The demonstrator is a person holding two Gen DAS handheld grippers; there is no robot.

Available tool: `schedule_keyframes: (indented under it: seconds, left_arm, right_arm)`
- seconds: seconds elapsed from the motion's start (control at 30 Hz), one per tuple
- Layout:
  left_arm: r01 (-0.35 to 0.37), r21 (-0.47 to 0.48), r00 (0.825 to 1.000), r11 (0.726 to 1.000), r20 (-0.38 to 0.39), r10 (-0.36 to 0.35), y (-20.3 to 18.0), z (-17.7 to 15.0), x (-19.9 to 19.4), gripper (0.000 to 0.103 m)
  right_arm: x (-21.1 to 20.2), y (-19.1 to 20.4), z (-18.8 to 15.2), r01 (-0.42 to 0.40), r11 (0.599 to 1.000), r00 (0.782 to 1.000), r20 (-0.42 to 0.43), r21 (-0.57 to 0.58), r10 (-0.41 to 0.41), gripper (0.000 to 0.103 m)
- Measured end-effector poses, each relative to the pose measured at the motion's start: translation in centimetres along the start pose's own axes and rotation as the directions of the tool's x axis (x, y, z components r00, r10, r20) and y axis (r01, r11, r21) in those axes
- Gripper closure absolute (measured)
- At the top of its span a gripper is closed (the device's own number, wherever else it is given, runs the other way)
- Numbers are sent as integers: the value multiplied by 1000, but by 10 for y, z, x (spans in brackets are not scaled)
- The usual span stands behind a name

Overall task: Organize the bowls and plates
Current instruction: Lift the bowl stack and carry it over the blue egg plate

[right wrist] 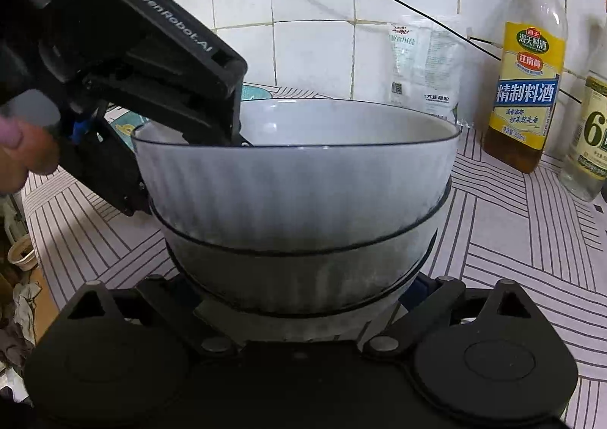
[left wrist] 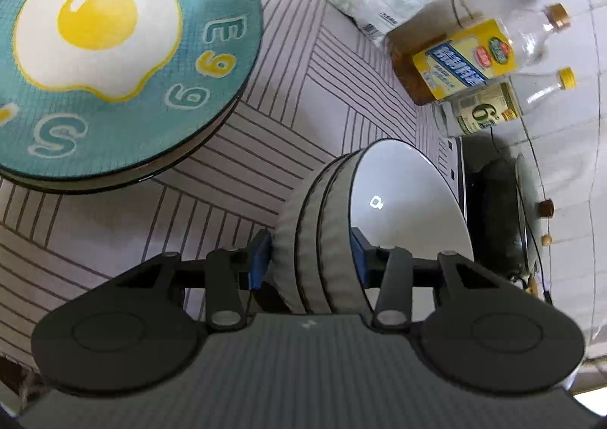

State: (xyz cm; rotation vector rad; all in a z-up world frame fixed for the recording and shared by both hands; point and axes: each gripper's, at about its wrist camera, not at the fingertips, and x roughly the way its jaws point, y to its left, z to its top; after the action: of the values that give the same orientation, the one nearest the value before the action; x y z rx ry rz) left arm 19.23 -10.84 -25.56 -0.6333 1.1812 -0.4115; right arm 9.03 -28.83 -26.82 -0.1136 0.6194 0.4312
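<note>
Three nested bowls [right wrist: 296,201], left gripper [left wrist: 309,258] clamping their rims, right gripper [right wrist: 303,300] spread wide, two plates [left wrist: 114,49].

i see the stacked bowls [right wrist: 296,201] on the counter [right wrist: 531,239], one nested in the next. my left gripper [left wrist: 309,258] straddles the wall of the stack, one finger inside the top bowl and one outside. my right gripper [right wrist: 299,300] sits before the stack, its fingers to either side of the lowest bowl. behind the bowls a bag [right wrist: 425,68] leans on the wall; right of it stand two bottles [right wrist: 531,68] side by side. from the left wrist, a stack of plates [left wrist: 114,49] lies well apart from the bowls, and a pan [left wrist: 504,212] sits beyond them.
</note>
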Motion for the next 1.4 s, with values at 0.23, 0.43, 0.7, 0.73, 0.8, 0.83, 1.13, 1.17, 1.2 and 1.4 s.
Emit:
schedule_keyframes:
  seconds: [0.23,0.43,0.7,0.73,0.8,0.83,1.13,1.17,1.2,1.4]
  left_arm:
    - [-3,108,1000,994,-20,5,-4,-2,-8,62]
    - [19,150,1000,989,-11,-18,-8,-2,-36,62]
    - [40,215,999,976,23,-46,-26,20,-120,62]
    - [31,215,999,976,31,-38,-26,25,-131,62]
    - [15,209,999,978,39,-24,-24,33,-146,62]
    - [4,206,999,979,40,-12,-22,39,-153,61]
    - [-42,203,999,978,18,39,17,91,-178,60]
    - [-46,206,999,977,10,45,21,97,-178,59]
    - [-49,214,999,976,2,49,24,101,-177,59]
    - [-37,307,999,951,-11,43,44,127,-172,58]
  right_arm:
    - [1,4,0,15,1000,1000,-2,-9,-15,4]
    - [-16,14,16,16,1000,1000,3,-22,-15,4]
    - [-53,51,74,6,997,994,113,-77,3,4]
    - [-53,56,82,-1,997,992,122,-81,11,4]
    - [-50,65,94,-12,996,991,134,-89,23,4]
    - [-47,70,100,-17,996,990,138,-91,30,4]
    - [0,108,129,-34,996,990,133,-85,45,4]
    - [5,112,130,-31,996,991,127,-86,42,4]
    - [13,116,133,-26,996,992,121,-89,37,4]
    - [44,127,140,20,998,993,114,-57,-14,4]
